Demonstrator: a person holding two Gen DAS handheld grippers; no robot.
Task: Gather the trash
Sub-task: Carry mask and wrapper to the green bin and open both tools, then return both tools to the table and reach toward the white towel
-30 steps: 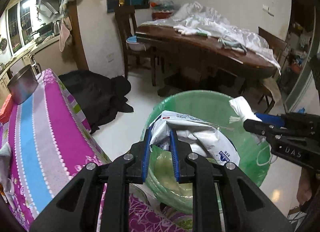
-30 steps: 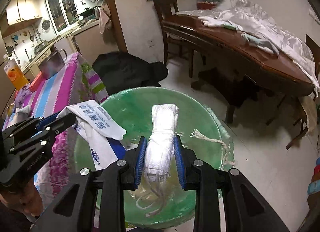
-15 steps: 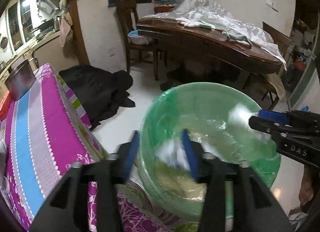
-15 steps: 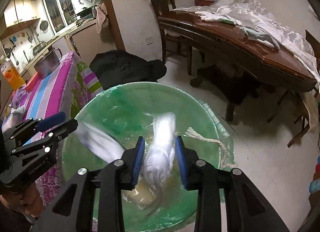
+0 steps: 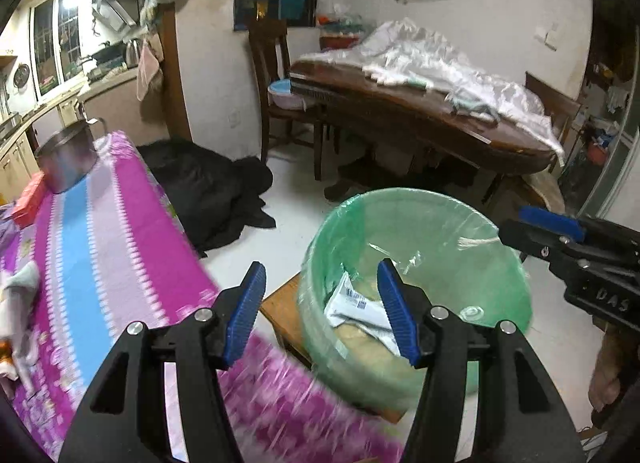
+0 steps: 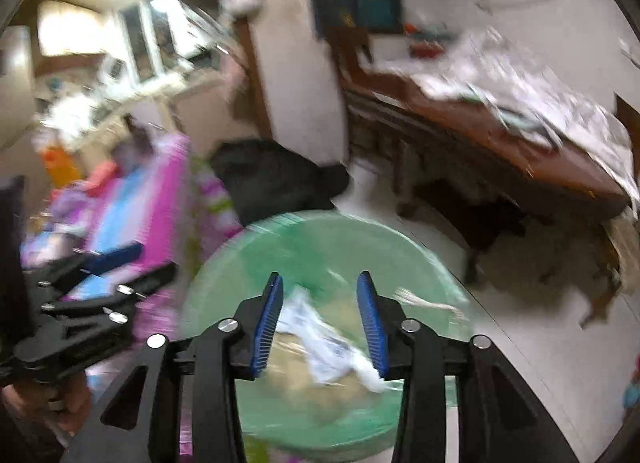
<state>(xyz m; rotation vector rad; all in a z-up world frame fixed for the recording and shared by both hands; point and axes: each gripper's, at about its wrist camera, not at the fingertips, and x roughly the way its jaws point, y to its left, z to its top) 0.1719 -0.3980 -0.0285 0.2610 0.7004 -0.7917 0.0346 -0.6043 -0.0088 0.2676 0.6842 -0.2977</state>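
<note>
A long wooden dining table point(image 5: 420, 111) draped with clear plastic fills the far side; nearer, a bench point(image 5: 100, 231) under a pink and blue striped cloth carries a steel pot point(image 5: 66, 161); beside it stands a bin point(image 5: 516, 275) lined with a green bag; inside lie a white printed wrapper point(image 5: 352, 303) and, blurred in the right wrist view, a white wad point(image 6: 372, 377); the left gripper point(image 5: 322, 305) and right gripper point(image 6: 320, 321) hang above the bin, fingers spreading wider, nothing between them.
</note>
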